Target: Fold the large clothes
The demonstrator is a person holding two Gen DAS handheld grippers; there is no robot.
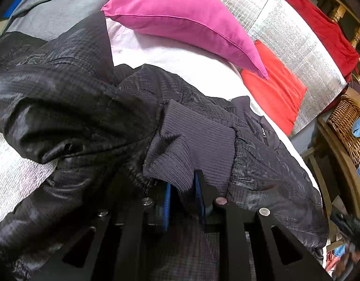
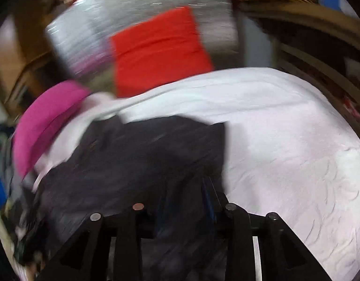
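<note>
A large black quilted jacket (image 1: 69, 107) lies crumpled on a white bed sheet (image 1: 180, 56). My left gripper (image 1: 183, 194) is shut on the jacket's ribbed dark cuff (image 1: 194, 147), which bunches between the blue pads. In the blurred right wrist view the jacket (image 2: 137, 159) spreads over the white sheet (image 2: 285, 140). My right gripper (image 2: 187, 199) is shut on a fold of the jacket's dark fabric, which covers the fingertips.
A magenta pillow (image 1: 180, 16) and a red pillow (image 1: 273, 89) lie at the bed's head against a silver foil panel (image 1: 285, 28); they also show in the right wrist view, magenta (image 2: 46, 121) and red (image 2: 159, 49). A wicker basket (image 1: 348, 126) stands at the right.
</note>
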